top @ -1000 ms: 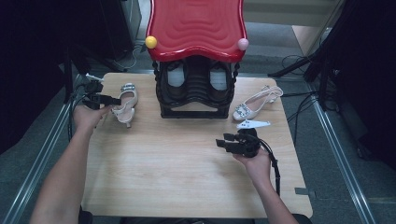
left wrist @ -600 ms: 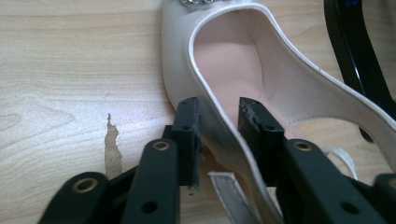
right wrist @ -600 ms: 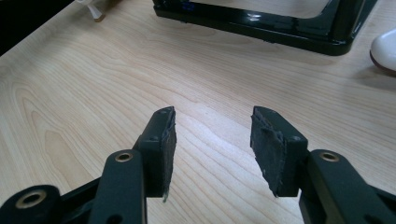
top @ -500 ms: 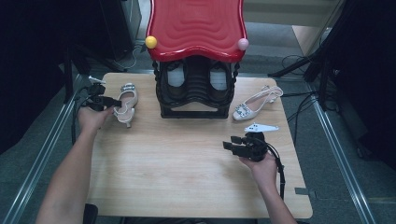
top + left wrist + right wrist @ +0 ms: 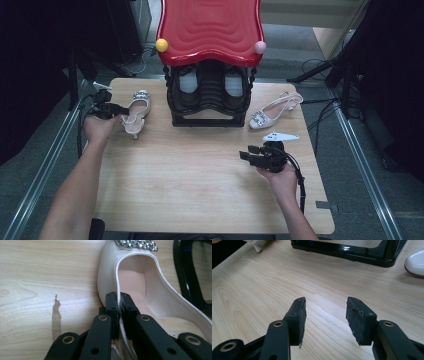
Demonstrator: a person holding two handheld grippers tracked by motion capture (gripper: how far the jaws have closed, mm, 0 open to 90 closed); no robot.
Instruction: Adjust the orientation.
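Observation:
A cream high-heeled shoe (image 5: 135, 110) with a rhinestone buckle lies on the table's left side. My left gripper (image 5: 120, 109) is shut on its side wall; in the left gripper view the jaws pinch the rim of the shoe (image 5: 140, 282). Its mate, a second cream shoe (image 5: 274, 111), lies at the right of the black shoe rack (image 5: 210, 100). My right gripper (image 5: 246, 155) hovers over the table's right middle, open and holding nothing, and in the right gripper view its fingertips (image 5: 299, 312) stand wide apart above bare wood.
The black rack holds dark shoes and carries a red wavy top (image 5: 210, 27) with a yellow ball (image 5: 161, 45) and a pink ball (image 5: 260, 47). Cables trail off the table's right edge (image 5: 320, 165). Metal rails run along both sides.
My left gripper has slid left with the shoe, toward the table's left edge. My right gripper has drawn slightly nearer to the person and stays open.

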